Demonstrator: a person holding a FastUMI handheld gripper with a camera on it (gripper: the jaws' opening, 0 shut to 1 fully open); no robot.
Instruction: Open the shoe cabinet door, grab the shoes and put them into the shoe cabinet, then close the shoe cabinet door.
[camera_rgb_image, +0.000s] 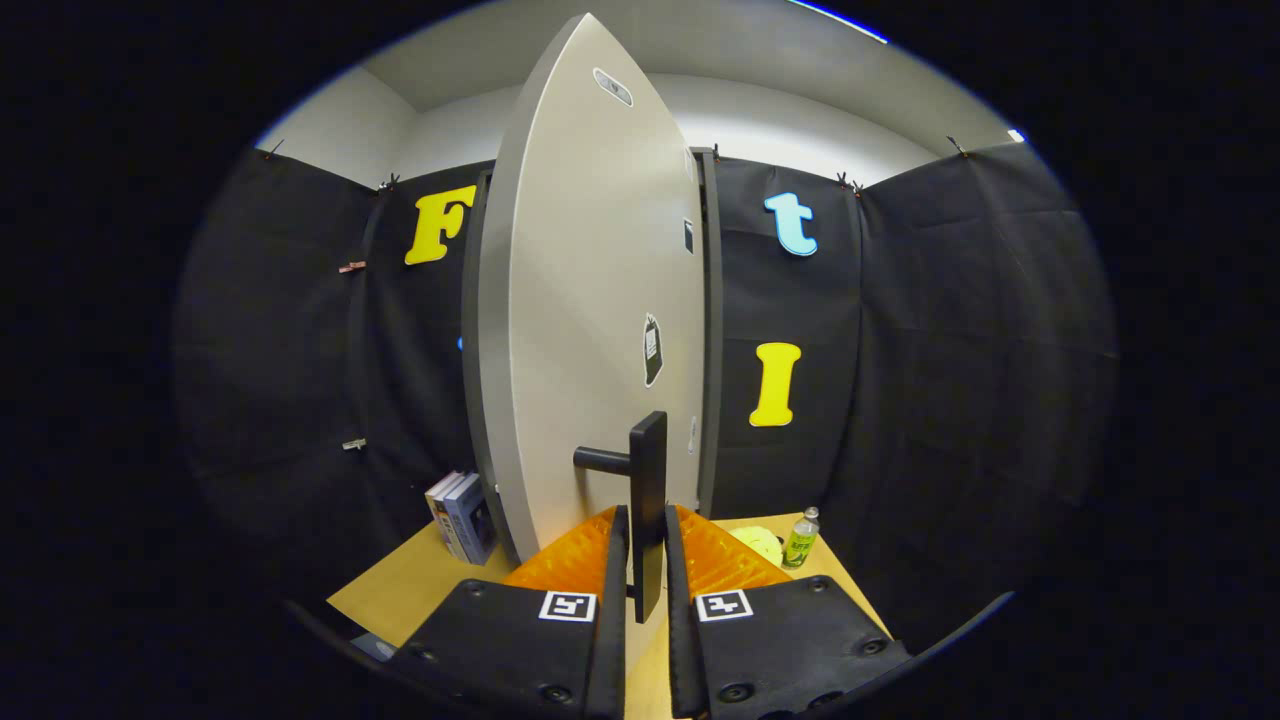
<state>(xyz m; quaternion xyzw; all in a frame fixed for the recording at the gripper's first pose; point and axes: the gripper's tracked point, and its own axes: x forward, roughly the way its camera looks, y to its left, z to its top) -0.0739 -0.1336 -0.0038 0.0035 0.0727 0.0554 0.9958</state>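
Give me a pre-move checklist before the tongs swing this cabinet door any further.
1. Door handle between the fingers of the tongs: ok.
2. Both fingers pressing on the handle: ok, they sit tight on either side of its bar.
3. Shoe cabinet door off its frame: ok, it stands partly open.
4. Books out of the door's swing: cannot tell, they stand close to its lower edge.
5. Bottle away from the door: ok, it stands well to the side.
6. Shoes located: cannot tell.

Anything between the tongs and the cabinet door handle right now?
Nothing. In the gripper view the tongs already straddle the black door handle, one finger close on each side of its bar; whether both press on it I cannot tell.
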